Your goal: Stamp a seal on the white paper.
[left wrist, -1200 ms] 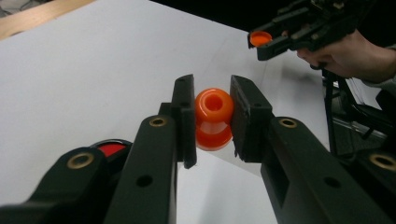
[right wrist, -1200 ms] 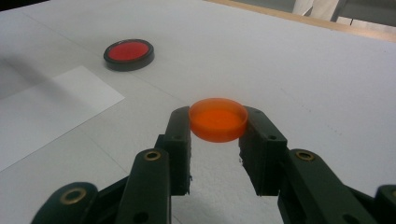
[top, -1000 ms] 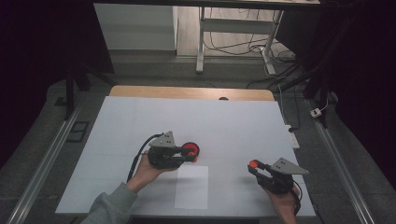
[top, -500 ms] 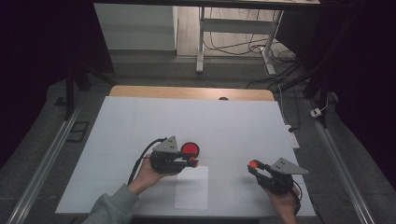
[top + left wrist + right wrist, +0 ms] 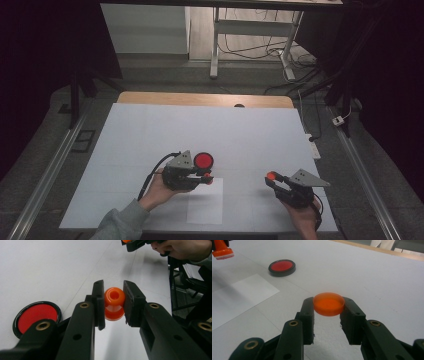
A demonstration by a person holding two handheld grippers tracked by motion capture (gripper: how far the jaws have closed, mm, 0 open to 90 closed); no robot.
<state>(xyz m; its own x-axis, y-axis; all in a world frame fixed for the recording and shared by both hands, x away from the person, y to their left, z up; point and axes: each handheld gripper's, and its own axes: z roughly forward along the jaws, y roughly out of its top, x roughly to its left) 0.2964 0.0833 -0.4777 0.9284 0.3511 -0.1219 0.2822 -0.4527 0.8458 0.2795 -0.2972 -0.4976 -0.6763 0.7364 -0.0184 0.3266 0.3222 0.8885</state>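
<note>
White table (image 5: 150, 130), wooden strip along its far edge. A white sheet of paper (image 5: 206, 202) lies flat near the front edge, between the two hands.

Left gripper (image 5: 204, 177): held over the table at the paper's far left corner, jaws narrow and pressed on an orange stamp (image 5: 114, 303). The stamp is knob-shaped with a hollow top, clamped at its waist between the jaws. In the right gripper view the same stamp (image 5: 222, 251) hangs above the paper, its flat base pointing down.

Red ink pad (image 5: 203, 160): round, black-rimmed, lying open on the table just beside the left gripper, on its far side. It sits just off the paper's far edge (image 5: 281, 267).

Right gripper (image 5: 272, 179): well apart to the right, off the paper, jaws closed on a shallow round orange cap (image 5: 328, 304), gripped by its rim, held level above the table.
</note>
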